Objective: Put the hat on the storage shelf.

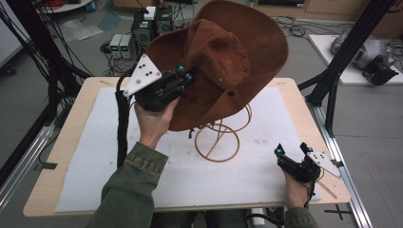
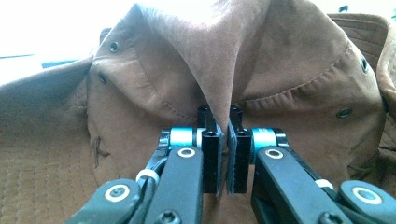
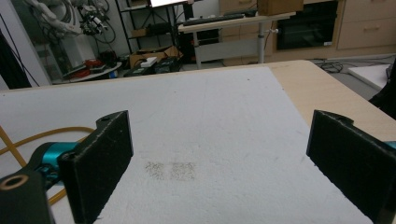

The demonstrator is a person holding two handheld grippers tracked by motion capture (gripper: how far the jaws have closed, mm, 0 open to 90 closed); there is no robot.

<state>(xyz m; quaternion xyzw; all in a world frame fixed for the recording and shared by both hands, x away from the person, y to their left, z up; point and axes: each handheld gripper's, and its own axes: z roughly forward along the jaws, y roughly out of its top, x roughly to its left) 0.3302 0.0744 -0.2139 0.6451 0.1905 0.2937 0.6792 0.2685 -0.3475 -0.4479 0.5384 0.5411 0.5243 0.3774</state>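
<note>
A brown suede wide-brimmed hat (image 1: pixel 223 57) is tilted in the air above a tan wire hat stand (image 1: pixel 217 137) on the white mat. My left gripper (image 1: pixel 186 76) is shut on a fold of the hat's brim (image 2: pixel 223 93), the jaws pressed together with the fabric between them. Whether the hat touches the stand's top, I cannot tell; the brim hides it. My right gripper (image 1: pixel 292 151) rests open near the mat's front right, its pads (image 3: pixel 100 158) wide apart with nothing between them. A curve of the stand's base (image 3: pixel 28 140) lies at its left.
The white mat (image 1: pixel 190 175) covers most of the wooden table (image 1: pixel 71 123). Black frame posts (image 1: pixel 332 71) stand at the table's right and left sides. Cables and electronic boxes (image 1: pixel 142 33) lie on the floor beyond the far edge.
</note>
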